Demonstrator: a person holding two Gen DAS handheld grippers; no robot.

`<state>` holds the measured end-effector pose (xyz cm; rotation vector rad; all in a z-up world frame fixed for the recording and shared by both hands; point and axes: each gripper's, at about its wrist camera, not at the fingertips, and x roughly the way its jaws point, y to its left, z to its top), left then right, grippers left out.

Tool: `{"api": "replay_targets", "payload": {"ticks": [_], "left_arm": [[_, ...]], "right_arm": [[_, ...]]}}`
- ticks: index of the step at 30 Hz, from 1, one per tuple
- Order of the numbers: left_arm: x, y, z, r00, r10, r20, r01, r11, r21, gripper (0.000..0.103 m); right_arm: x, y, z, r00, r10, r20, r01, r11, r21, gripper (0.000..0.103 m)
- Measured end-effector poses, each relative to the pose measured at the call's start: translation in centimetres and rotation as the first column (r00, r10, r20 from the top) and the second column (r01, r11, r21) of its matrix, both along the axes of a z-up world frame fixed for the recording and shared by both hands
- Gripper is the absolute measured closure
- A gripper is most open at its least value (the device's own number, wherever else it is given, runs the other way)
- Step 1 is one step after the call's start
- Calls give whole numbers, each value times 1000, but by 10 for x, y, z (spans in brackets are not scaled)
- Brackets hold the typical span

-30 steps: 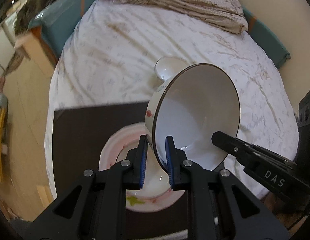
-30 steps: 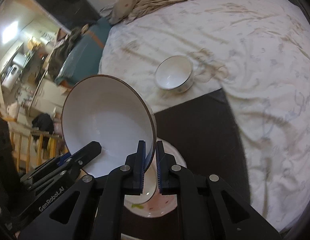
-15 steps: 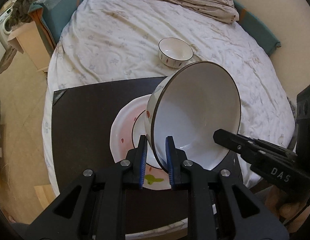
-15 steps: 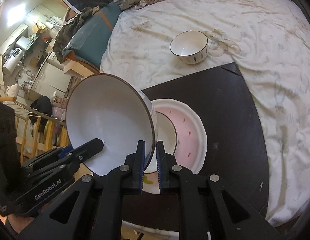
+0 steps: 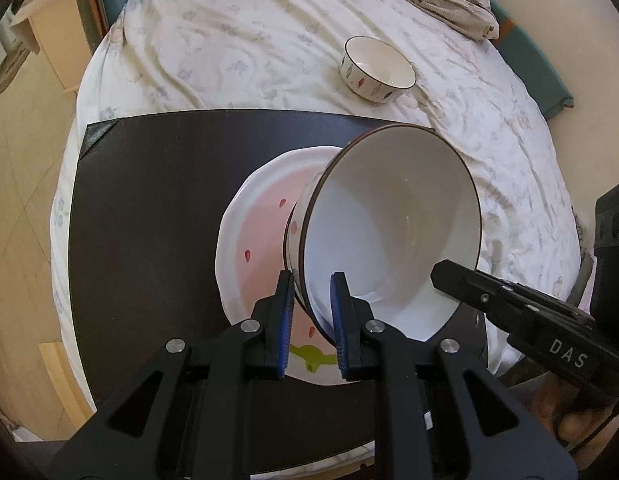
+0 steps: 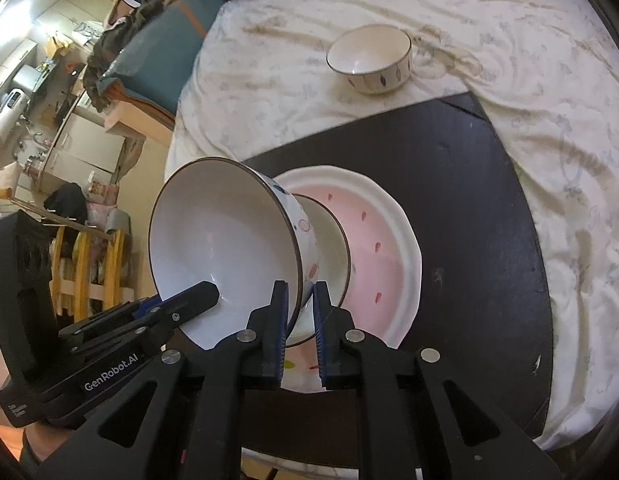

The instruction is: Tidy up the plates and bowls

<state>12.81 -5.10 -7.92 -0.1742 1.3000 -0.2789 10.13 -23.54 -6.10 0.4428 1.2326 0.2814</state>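
While "DAS" is showing on the right gripper (image 5: 445, 276) and "GenRobot.AI" on the left gripper (image 6: 207, 294), both are pinching opposite sides of the large bowl's (image 5: 389, 236) rim. Tilted steeply, it is hovering over the pink plate (image 5: 261, 240) on the dark board (image 5: 149, 220). Both grippers are pointing downward. Beyond the board, a small bowl (image 5: 376, 69) is sitting on the bedsheet (image 5: 229, 40).

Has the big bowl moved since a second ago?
Yes. The big bowl, gripped at its rim by both grippers, has come down toward the pink plate on the dark mat.
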Motion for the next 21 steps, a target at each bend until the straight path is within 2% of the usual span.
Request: {"api": "replay_targets", "payload": {"ticks": [8,16,21], "left_arm": [[7,-4,-7,1000,1,-23,-1,1000,28,88],[9,-5,-5,1000,-13,-28,13,1000,15,87],[10,-2,4,1000,3,9,-3,1000,-1,87]], "right_arm": [[5,-2,-20,996,-10,-84,11,1000,16,90],[7,-10,-18,993,-45,-109,50,998,40,85],[8,-9,-17,993,-37,-110,39,999,13,84]]}}
